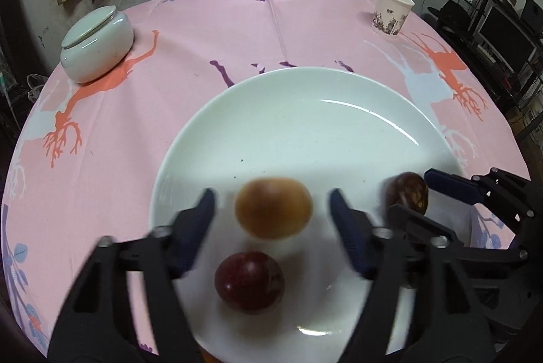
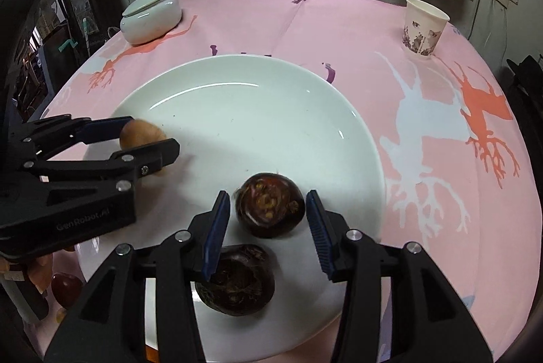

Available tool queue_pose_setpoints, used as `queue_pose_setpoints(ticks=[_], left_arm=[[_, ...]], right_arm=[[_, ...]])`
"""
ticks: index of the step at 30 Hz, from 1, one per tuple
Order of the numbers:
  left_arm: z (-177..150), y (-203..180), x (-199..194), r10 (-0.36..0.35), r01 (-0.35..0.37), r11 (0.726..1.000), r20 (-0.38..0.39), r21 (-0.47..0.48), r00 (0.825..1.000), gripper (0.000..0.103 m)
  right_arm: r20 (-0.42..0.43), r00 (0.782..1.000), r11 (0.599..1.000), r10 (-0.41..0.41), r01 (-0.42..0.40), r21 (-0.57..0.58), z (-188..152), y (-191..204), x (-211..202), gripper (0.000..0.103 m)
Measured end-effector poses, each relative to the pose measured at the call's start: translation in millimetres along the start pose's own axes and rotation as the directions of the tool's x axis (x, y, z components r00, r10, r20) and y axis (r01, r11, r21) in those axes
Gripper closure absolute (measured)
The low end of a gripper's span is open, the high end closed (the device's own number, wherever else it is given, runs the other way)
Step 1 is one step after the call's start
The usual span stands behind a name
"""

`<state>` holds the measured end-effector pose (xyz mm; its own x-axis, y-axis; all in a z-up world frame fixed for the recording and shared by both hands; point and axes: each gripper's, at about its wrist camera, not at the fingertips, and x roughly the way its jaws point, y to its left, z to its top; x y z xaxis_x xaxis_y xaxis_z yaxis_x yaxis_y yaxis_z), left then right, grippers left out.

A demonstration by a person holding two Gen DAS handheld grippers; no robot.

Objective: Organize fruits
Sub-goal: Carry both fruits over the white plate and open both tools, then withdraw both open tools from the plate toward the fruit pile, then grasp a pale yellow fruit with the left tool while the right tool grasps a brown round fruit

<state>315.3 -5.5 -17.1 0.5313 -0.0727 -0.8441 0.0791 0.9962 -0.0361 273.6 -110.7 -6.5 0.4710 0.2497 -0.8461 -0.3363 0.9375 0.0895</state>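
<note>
"GenRobot.AI" marks left tool (image 2: 149,139) beside white plate (image 2: 271,98).

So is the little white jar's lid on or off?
On. The lid sits on top of the white jar, though it looks slightly tilted, so it may not be seated flat.

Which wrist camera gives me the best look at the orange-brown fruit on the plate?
The left wrist view: the orange-brown fruit sits whole, though slightly blurred, between the open left gripper fingers on the white plate. In the right wrist view that fruit is at the far left, partly covered by a left gripper finger.
</note>
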Motion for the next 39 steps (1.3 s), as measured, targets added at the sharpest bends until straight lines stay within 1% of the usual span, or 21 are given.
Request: queue_pose_setpoints(ticks=[1,3,5,6,8,9,13,16,18,21,23,27,29,34,39], left_arm=[[0,0,-3,0.003,-0.003,1.000,0.007,-0.005,1.000,0.021],[-2,1,-13,0.003,-0.003,1.000,0.027,-0.014,1.000,0.021],[-5,4,-24,-0.004,0.005,1.000,0.040,-0.023,0.999,0.021],[-9,5,-32,-0.009,0.010,1.000,0.047,-0.025,0.999,0.021],[-17,7,-47,-0.015,0.016,1.000,0.062,-0.012,0.998,0.018],[-24,7,-56,-0.014,0.014,1.000,0.068,0.004,0.998,0.018],[-58,10,-89,-0.001,-0.003,0.999,0.095,0.033,0.995,0.014],[-92,12,-109,0.028,-0.033,0.999,0.115,0.042,0.993,0.012],[-115,13,-118,0.027,-0.034,0.998,0.116,0.057,0.993,0.012],[-145,15,-127,0.036,-0.041,0.998,0.103,0.048,0.994,0.012],[-161,17,-134,0.028,-0.031,0.999,0.102,0.030,0.994,0.012],[-187,18,-149,0.029,-0.030,1.000,0.121,0.009,0.992,0.011],[-195,17,-153,0.032,-0.031,0.999,0.131,-0.007,0.991,0.008],[-213,13,-150,0.014,-0.011,1.000,0.112,-0.024,0.994,0.008],[-222,3,-146,0.027,-0.028,1.000,0.104,0.007,0.994,0.008]], right_arm=[[0.005,1.000,1.000,0.005,-0.005,0.020,0,-3,-2,0.037],[0.006,1.000,0.998,-0.005,0.004,0.058,-1,-10,-7,0.037],[0.013,1.000,0.997,0.018,-0.019,0.080,-6,-15,-19,0.037],[0.014,1.000,0.996,0.017,-0.018,0.084,-9,-17,-26,0.037],[0.022,1.000,0.996,0.003,-0.005,0.090,-18,-21,-44,0.036],[0.030,1.000,0.996,0.006,-0.009,0.094,-24,-23,-53,0.035],[0.041,0.999,0.994,0.000,-0.005,0.108,-54,-31,-87,0.035],[0.043,0.999,0.994,0.005,-0.010,0.113,-78,-32,-104,0.035],[0.041,0.999,0.994,0.008,-0.013,0.113,-97,-31,-112,0.034],[0.041,0.999,0.992,0.035,-0.040,0.121,-124,-28,-121,0.034],[0.031,0.998,0.990,0.051,-0.054,0.129,-142,-25,-124,0.034],[0.020,0.998,0.988,0.065,-0.067,0.139,-168,-16,-130,0.034],[0.017,0.996,0.986,0.085,-0.087,0.142,-179,-12,-132,0.034],[0.005,0.992,0.980,0.122,-0.122,0.158,-197,-4,-132,0.033],[0.009,0.991,0.980,0.133,-0.133,0.147,-205,2,-134,0.033]])
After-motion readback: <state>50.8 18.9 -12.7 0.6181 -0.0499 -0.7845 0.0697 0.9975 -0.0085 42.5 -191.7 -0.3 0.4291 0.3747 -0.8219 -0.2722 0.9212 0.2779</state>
